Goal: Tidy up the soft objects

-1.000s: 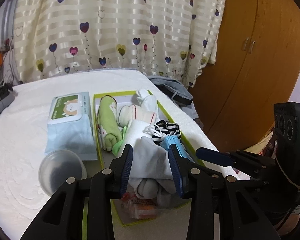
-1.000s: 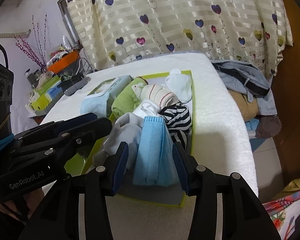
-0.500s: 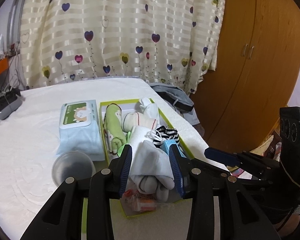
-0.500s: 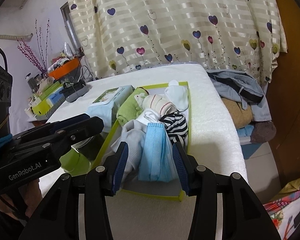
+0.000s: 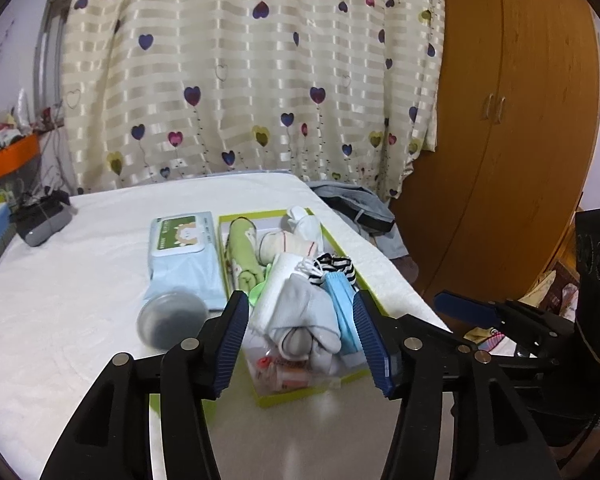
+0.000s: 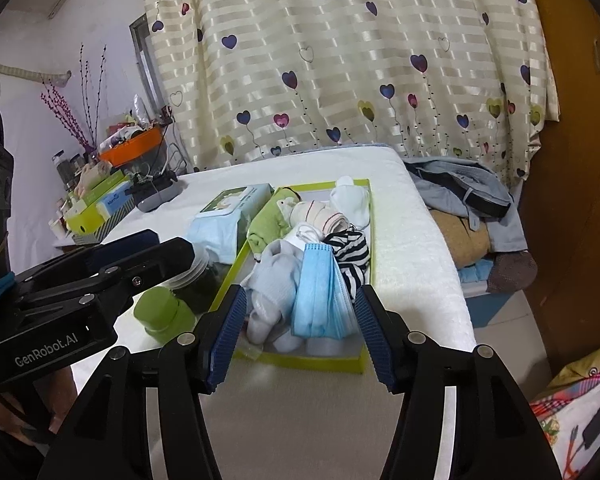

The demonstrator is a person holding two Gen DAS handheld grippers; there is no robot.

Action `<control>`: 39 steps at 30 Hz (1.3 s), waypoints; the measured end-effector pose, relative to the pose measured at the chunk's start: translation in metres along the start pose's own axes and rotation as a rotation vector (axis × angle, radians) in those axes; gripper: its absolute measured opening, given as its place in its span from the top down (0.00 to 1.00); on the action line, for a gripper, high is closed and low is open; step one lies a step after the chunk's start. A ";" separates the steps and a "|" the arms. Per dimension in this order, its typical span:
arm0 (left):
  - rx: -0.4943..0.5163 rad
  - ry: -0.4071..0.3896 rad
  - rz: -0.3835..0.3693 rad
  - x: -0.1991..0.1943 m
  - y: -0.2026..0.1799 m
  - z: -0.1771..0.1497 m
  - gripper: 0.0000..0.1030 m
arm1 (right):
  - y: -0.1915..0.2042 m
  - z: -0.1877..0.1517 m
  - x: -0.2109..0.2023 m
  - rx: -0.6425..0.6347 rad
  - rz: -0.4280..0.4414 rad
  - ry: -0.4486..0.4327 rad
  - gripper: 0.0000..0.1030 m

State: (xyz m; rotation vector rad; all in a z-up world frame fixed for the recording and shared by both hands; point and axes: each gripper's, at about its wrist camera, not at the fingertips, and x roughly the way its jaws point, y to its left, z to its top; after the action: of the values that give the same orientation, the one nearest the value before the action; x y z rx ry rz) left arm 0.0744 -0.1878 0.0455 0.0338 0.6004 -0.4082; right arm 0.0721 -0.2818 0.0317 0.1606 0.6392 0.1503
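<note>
Socks and cloths fill the green box (image 5: 370, 270), which sits on the white worktop (image 5: 60, 320). A blue face mask (image 6: 320, 292) stands at the near end of the box, with a grey sock (image 5: 304, 316) right beside it. A striped black and white sock (image 6: 350, 248) lies just behind the mask. A green rolled cloth (image 5: 242, 256) lies along the left side, and a white sock (image 6: 352, 200) sits at the far end. A pack of wipes (image 5: 184, 252) lies just left of the box, and a small grey bowl (image 5: 170, 318) sits near it.

Both the left tongs (image 5: 300, 340) and the right tongs (image 6: 302, 334) are wide open, holding nothing. They hang in front of the box, not touching it.
</note>
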 end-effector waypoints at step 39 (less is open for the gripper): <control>-0.015 0.136 0.206 -0.008 0.005 -0.087 0.47 | 0.035 -0.068 -0.001 -0.081 -0.056 0.120 0.44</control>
State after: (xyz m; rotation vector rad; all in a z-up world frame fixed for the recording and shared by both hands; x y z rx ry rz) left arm 0.0232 -0.1672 -0.0223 0.1084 0.7266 -0.2021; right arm 0.0275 -0.2409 -0.0150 0.0554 0.7556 0.1324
